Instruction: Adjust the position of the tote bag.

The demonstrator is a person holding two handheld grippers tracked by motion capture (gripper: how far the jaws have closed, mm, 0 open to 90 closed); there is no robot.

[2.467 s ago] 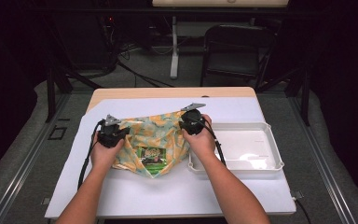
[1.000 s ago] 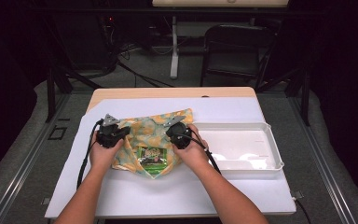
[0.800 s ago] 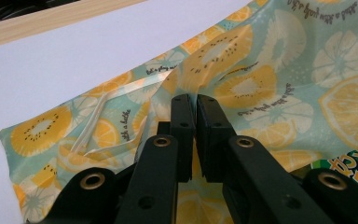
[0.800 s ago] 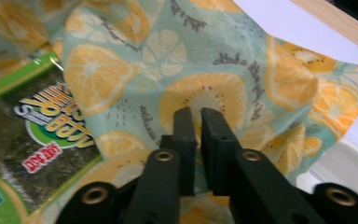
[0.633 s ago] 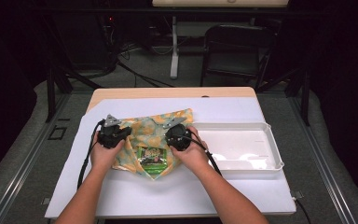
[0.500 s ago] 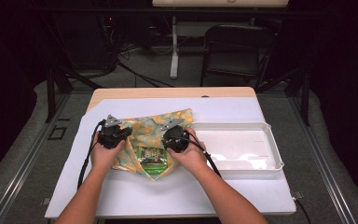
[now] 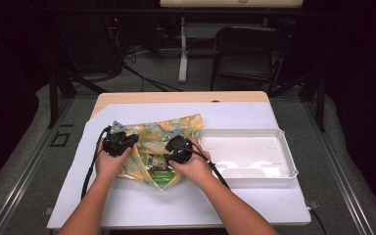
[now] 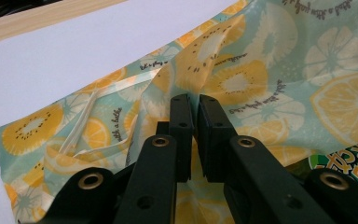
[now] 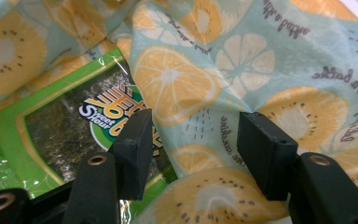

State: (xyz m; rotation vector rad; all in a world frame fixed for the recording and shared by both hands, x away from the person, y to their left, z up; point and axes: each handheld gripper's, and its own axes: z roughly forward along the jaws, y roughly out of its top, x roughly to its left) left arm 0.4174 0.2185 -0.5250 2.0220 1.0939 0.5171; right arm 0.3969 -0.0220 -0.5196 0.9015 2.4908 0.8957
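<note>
A fruit-print cloth bag (image 7: pixel 149 133) in yellow and teal lies on the white sheet, left of centre. A green seaweed snack packet (image 7: pixel 160 173) pokes out of its near side. My left gripper (image 7: pixel 121 141) rests on the bag's left part. In the left gripper view its jaws (image 8: pixel 193 106) are shut on a raised fold of the cloth (image 8: pixel 261 79). My right gripper (image 7: pixel 178 148) sits over the bag's right part. Its jaws (image 9: pixel 193 128) have just been opening and stand open. The cloth (image 9: pixel 270 60) and the packet's edge (image 9: pixel 51 135) lie below the gap, untouched by the pads.
A shallow white tray (image 7: pixel 285 147) stands just right of the bag. The white sheet (image 7: pixel 235 196) covers most of the table, with bare wood at the far edge. A folding chair (image 7: pixel 247 44) and stands are on the floor beyond the table.
My right gripper has moved left from beside the tray onto the bag, bringing the cloth's right flap over the packet. The left gripper has stayed put.
</note>
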